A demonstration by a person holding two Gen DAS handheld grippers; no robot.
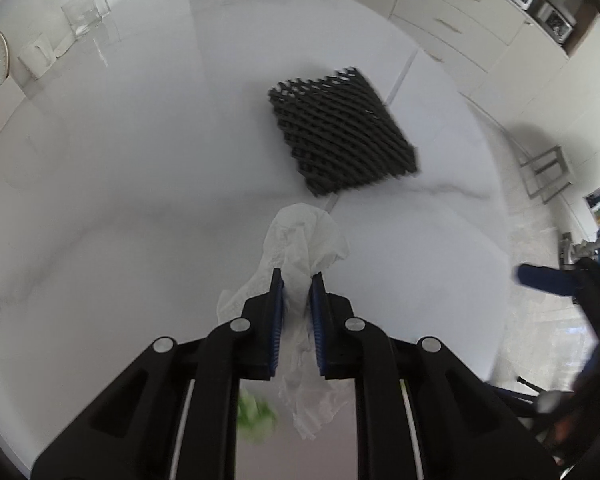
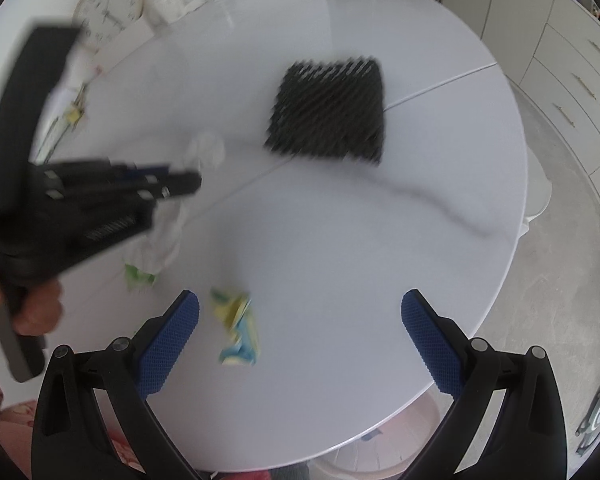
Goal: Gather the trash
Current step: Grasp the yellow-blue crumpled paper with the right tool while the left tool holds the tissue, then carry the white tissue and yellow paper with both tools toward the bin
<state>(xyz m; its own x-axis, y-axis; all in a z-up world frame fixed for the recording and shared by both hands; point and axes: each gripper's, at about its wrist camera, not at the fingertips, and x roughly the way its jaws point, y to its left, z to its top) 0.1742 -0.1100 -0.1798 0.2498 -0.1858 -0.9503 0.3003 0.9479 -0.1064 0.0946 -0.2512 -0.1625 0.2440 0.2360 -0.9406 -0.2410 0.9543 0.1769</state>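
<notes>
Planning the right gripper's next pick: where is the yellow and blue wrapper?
In the right wrist view, the yellow and blue wrapper lies on the white table, nearer the left pad, right of the green scrap.

The round white marble table (image 2: 380,240) lies open, except a black foam mesh mat (image 2: 328,108) mid-table and crumpled wrappers (image 2: 238,326) near its front edge.

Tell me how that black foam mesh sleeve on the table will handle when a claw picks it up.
The black mesh sleeve looks like open foam netting, so probably very light and squashy under the pads. It lies flat on the table, so it will likely sag from one edge. It is unlikely to roll.
</notes>
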